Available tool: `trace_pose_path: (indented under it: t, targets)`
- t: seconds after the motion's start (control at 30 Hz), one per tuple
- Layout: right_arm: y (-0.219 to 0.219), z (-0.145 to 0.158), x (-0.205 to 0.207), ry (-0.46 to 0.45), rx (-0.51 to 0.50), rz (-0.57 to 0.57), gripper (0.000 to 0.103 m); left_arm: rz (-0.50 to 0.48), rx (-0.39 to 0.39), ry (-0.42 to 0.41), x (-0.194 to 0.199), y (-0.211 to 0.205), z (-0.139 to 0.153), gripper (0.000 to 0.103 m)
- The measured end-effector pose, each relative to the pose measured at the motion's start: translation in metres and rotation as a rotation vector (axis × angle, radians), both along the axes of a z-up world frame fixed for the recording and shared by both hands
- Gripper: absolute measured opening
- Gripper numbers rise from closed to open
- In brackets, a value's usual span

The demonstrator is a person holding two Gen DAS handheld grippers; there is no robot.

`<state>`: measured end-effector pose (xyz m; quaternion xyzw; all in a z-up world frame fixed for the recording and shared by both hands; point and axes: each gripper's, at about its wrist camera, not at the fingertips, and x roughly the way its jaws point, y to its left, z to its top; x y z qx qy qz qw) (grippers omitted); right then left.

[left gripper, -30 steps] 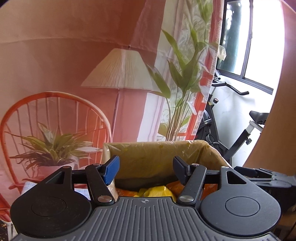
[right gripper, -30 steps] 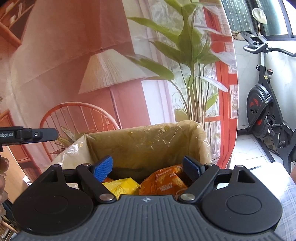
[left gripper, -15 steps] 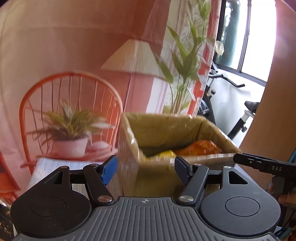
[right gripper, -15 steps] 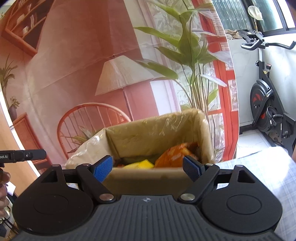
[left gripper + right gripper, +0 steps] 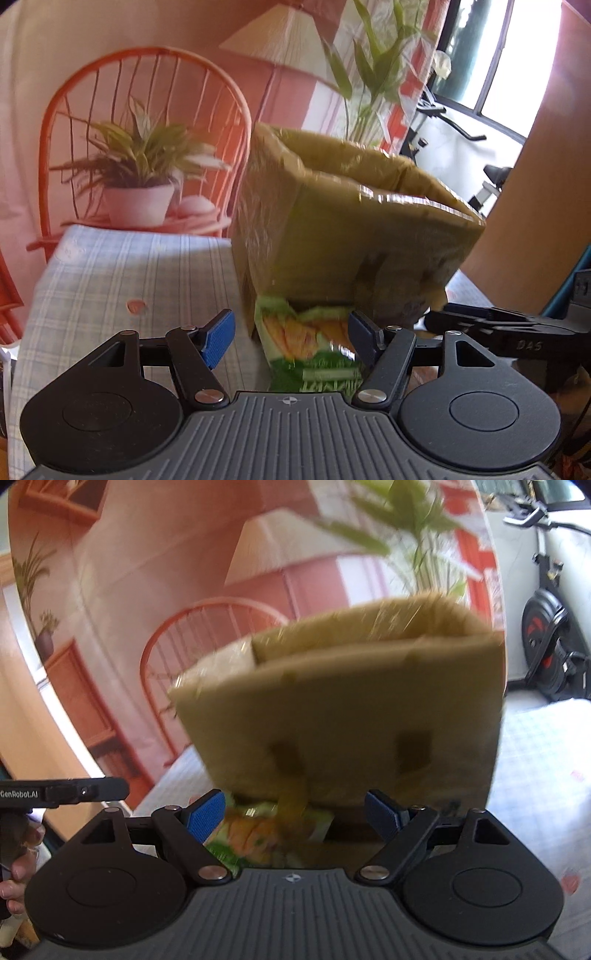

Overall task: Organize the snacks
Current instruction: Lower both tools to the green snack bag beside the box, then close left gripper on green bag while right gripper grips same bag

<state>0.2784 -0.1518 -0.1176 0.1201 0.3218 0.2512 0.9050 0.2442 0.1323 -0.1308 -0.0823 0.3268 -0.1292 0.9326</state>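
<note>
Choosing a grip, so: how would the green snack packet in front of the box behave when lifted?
The green snack packet looks crinkled and glossy, so it is probably floppy and somewhat slippery. It seems puffed and thin-walled, likely light, with contents that could crush. It lies against the box, so pushing may wedge it.

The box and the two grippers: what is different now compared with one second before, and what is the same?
Both views have dropped and drawn back: the snacks inside the box are no longer seen, only its outer wall. A green snack bag on the checked cloth has come into view before it. Neither the left gripper nor the right gripper took hold of anything. Unchanged: both open, box in place.
</note>
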Motion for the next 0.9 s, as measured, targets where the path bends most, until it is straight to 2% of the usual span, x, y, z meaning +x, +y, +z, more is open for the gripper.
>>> trace_pose_path:
  t: [0.17, 0.33, 0.73, 0.9]
  targets:
    - [0.026, -0.018, -0.007, 0.044, -0.032, 0.061, 0.085, -0.055, 0.003, 0.027, -0.001, -0.002, -0.020, 0.070]
    - [0.048, -0.032, -0.011, 0.060, -0.116, 0.121, 0.085, -0.091, -0.007, 0.051, -0.002, -0.003, -0.038, 0.069]
    - [0.086, -0.055, -0.011, 0.069, -0.283, 0.228, 0.084, -0.150, -0.120, 0.136, 0.011, 0.001, -0.070, 0.070]
    - [0.098, -0.066, -0.006, 0.085, -0.317, 0.259, 0.084, -0.127, -0.159, 0.165, 0.017, 0.001, -0.084, 0.070]
